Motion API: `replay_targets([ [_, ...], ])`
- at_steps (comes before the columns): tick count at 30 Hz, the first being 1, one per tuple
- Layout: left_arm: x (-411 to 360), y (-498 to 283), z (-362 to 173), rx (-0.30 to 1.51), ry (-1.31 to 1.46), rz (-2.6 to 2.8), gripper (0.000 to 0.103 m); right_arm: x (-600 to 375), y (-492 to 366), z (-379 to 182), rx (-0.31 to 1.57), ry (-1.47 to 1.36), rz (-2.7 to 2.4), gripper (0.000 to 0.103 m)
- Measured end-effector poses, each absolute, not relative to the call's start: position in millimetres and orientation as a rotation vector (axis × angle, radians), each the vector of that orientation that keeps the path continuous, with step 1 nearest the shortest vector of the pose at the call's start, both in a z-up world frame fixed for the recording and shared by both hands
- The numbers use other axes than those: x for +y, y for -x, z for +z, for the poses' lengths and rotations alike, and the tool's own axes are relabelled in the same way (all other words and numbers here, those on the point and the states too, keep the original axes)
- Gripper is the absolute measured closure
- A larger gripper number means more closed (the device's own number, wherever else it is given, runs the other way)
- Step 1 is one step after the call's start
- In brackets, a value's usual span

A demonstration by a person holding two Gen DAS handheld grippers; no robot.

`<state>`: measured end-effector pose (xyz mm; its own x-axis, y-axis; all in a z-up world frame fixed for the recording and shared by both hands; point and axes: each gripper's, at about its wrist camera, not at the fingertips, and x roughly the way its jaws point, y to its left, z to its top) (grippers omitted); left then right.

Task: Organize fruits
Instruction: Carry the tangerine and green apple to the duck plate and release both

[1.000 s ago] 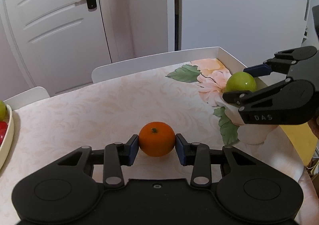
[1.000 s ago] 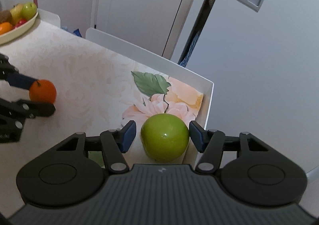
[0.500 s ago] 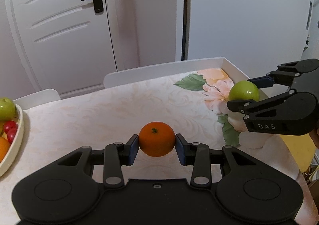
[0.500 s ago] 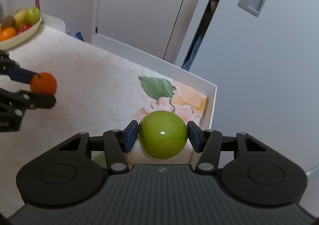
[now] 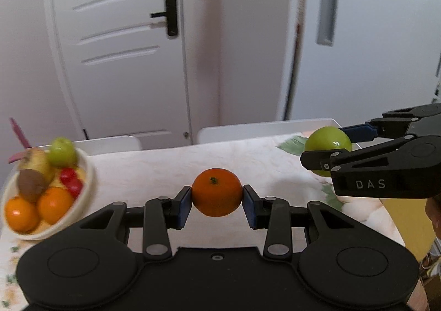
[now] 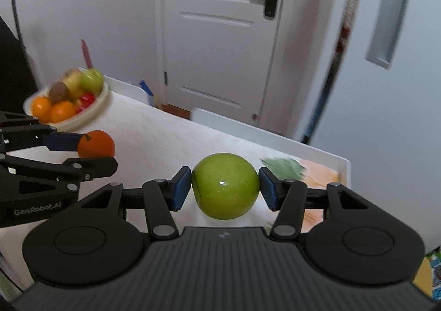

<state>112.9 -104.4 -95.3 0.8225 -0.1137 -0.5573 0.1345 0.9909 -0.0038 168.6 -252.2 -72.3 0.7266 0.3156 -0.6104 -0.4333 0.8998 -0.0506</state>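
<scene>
Since approx. 1 s ago, when the orange and apple sat low over the table at its flowered end, both have been lifted and swung toward the bowl, which was barely at the left edge of the left view then and now shows nearly whole. L gripper is clamped on the orange, blue pads tight on both sides, fruit clear of the table w/ cloth visible below it. R gripper is likewise clamped on the apple; 1 s ago its pads stood a little off the fruit, so that grip closed w/in this span. In the right view the L gripper and orange sit nearer the bowl than the apple does. Bowl rests at the table's far left, already piled w/ oranges, a green apple, red fruit, a brown one, probably kiwi; bowl is blurred in both views, consistent w/ fast motion. Judgement: pick-up phase done for both fruits, transport underway; the orange likely goes in first. Little free room in the bowl, so a dropped fruit could roll off the pile.
</scene>
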Motion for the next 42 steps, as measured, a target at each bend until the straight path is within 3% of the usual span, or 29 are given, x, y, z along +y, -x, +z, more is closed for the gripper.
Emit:
replay_targets([
  [21, 68.9, -101.9, -55.7, 0.561, -0.019, 0.033, 0.060, -89.9, -182.5, -28.3, 0.636, 0.094, 0.560, 0.034],
  [42, 191.7, -167.2, -111.7, 0.688, -0.037, 0.019, 0.060, 13.8, -230.8, -60.5, 0.715, 0.044, 0.487, 0.034],
])
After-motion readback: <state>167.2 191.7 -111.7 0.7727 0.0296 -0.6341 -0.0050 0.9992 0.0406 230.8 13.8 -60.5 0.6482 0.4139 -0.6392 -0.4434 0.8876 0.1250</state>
